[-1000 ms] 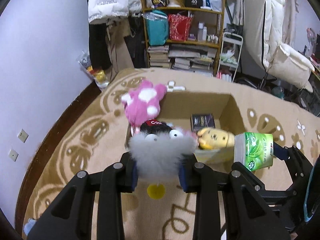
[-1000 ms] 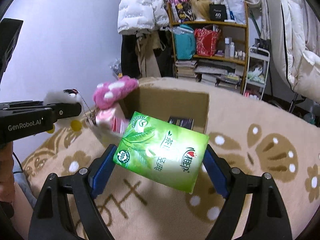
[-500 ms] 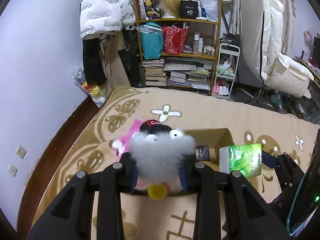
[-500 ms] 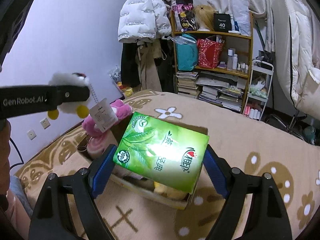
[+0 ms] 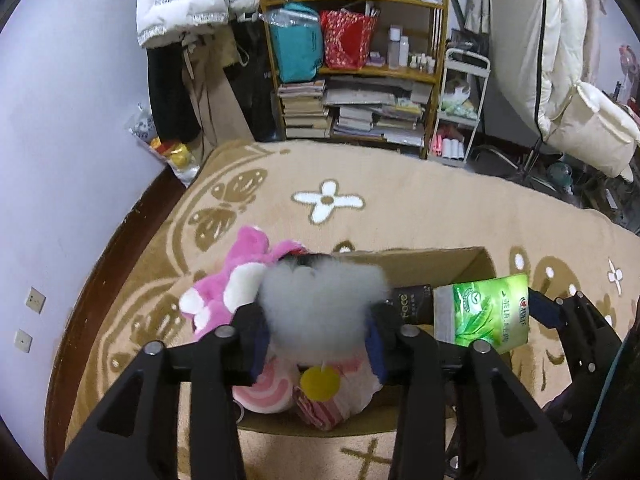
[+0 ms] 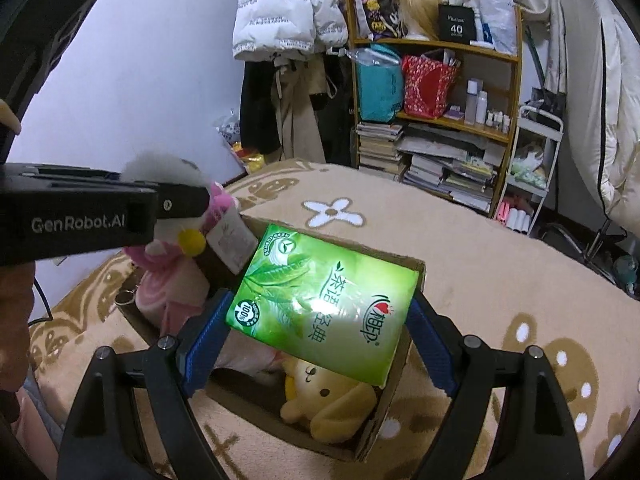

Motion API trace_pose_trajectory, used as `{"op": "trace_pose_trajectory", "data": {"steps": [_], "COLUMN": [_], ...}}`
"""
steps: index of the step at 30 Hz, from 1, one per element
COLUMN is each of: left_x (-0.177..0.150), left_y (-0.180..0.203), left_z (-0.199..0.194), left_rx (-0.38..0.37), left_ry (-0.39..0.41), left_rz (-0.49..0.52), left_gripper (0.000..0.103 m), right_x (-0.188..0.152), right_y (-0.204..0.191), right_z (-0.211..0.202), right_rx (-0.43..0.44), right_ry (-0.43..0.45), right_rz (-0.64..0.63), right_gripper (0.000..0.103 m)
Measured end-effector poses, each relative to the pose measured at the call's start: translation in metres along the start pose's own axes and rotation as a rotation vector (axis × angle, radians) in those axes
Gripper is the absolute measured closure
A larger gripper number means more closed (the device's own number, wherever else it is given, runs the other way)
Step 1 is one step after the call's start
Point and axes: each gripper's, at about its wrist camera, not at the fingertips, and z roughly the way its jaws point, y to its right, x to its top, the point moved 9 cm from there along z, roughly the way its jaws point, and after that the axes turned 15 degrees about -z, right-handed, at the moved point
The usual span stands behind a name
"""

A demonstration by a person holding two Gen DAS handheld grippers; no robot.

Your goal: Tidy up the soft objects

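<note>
1. Pink plush toy (image 5: 236,292): shaggy pile, white patches, rounded limbs; left of centre in the left wrist view, draped over the left rim of the cardboard box (image 5: 452,264).

2. Grey fluffy toy (image 5: 320,304): round, long soft fur, yellow felt disc hanging below; centre of the left wrist view, above the box. Left tongs (image 5: 316,340) closed onto it, blue pads sunk into the fur on both sides.

3. Pink-and-white striped soft item (image 5: 264,392): smooth, rounded; lower centre, inside the box beneath the grey toy.

4. Cardboard box: brown, rectangular, open-topped, standing on a beige pile carpet (image 5: 400,208) with white flower motifs.

5. Tissue pack (image 6: 324,304): glossy green plastic film, rectangular, soft-sided, leaf print; centre of the right wrist view, tilted over the box. Right tongs (image 6: 320,344) opened wide, pressed against both its short ends.

6. Yellow plush bear (image 6: 328,400): short velvety pile, rounded head; lower centre of the right wrist view, lying in the box.
</note>
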Motion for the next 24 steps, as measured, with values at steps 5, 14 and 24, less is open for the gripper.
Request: {"op": "trace_pose_trajectory", "data": {"steps": [5, 14, 24], "left_x": [-0.004, -0.005, -0.009], "left_y": [-0.003, -0.009, -0.031], "left_z": [0.009, 0.002, -0.042], "left_rx": [0.018, 0.064, 0.092], "left_ry": [0.008, 0.038, 0.135], "left_rz": [-0.002, 0.021, 0.012], "left_gripper": [0.034, 0.01, 0.003], "right_x": [-0.006, -0.01, -0.008], "right_y": [0.003, 0.002, 0.0], "right_z": [0.009, 0.008, -0.02], "right_rx": [0.017, 0.047, 0.02], "right_ry": [-0.021, -0.022, -0.002], "right_rz": [-0.002, 0.039, 0.039], "right_gripper": [0.013, 0.0, 0.0]}}
